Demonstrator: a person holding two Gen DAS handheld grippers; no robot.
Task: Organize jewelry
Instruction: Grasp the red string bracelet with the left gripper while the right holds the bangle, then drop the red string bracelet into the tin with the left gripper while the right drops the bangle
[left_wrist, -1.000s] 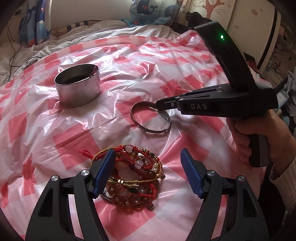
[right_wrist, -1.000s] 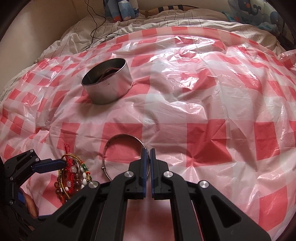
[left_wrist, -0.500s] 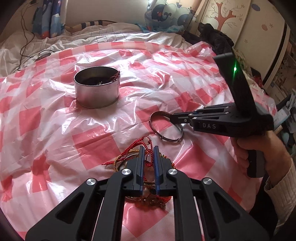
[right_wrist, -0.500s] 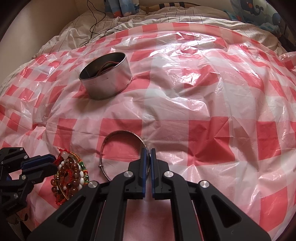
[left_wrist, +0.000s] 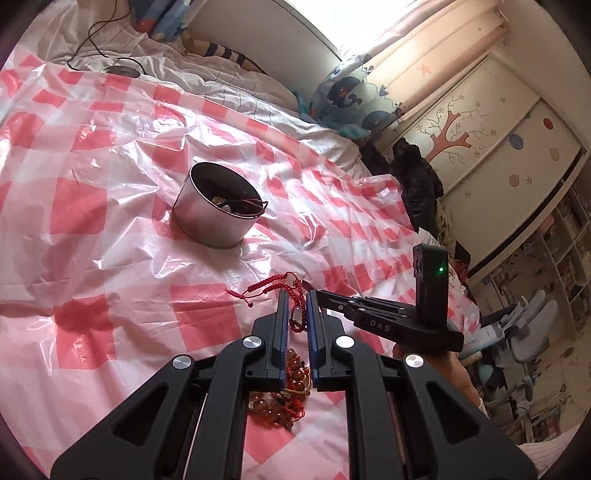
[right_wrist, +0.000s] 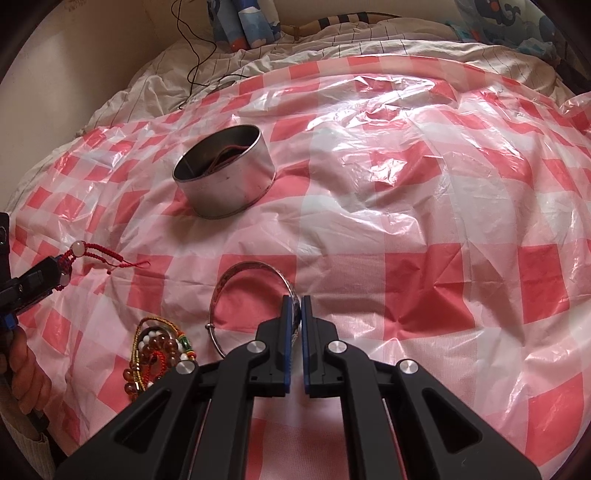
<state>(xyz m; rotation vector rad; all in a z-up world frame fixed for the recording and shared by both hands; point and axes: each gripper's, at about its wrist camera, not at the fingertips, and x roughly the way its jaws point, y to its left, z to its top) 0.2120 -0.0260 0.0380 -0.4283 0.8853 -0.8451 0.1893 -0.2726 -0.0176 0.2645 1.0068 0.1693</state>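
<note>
The left gripper (left_wrist: 296, 303) pinches a red cord bracelet (left_wrist: 275, 286) — bead pile (left_wrist: 284, 393) beneath it, metal tin (left_wrist: 218, 210) ahead-left.

Left gripper (left_wrist: 296, 308) closed on red cord bracelet (left_wrist: 273, 286), lifted it off pile (right_wrist: 157, 356)

Glossy plastic sheet (right_wrist: 369, 155), brushed metal tin (right_wrist: 225, 188)
</note>
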